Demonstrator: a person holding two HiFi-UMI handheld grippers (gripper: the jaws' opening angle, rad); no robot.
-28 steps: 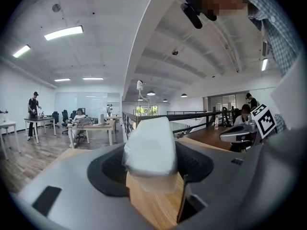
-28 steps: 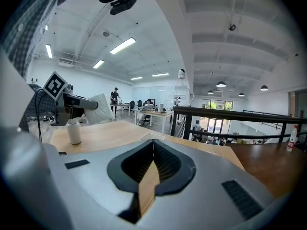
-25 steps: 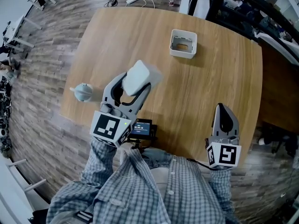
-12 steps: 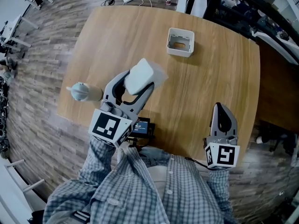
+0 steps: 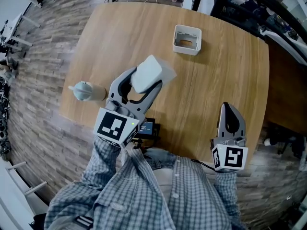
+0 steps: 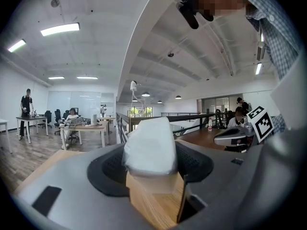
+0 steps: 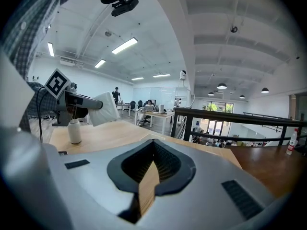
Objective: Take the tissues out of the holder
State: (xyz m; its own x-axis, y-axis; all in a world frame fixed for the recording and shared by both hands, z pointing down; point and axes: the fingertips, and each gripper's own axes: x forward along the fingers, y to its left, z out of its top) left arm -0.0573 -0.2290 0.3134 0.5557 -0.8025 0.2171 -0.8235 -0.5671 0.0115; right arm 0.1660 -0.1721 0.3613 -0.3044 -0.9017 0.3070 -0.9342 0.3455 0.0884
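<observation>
Looks past the pull-out step. Clamping tissue pack (image 6: 147,146) wide in left gripper (image 5: 146,79), up over mid table (image 5: 120,37), well apart from holder (image 5: 186,49) at far side. Nothing white visible in holder, just brownish inside. Next, prob. a set-down: calls for lowering onto bare wood, then easing pads off w/o dragging. Right gripper (image 5: 230,111): pinched together, nothing in it, parked by near edge. Pack: soft, white, looks film-wrapped, pillowy, likely gives under grip. Holder: rigid white box, open top, rounded corners. Table: smooth pale woodgrain.
</observation>
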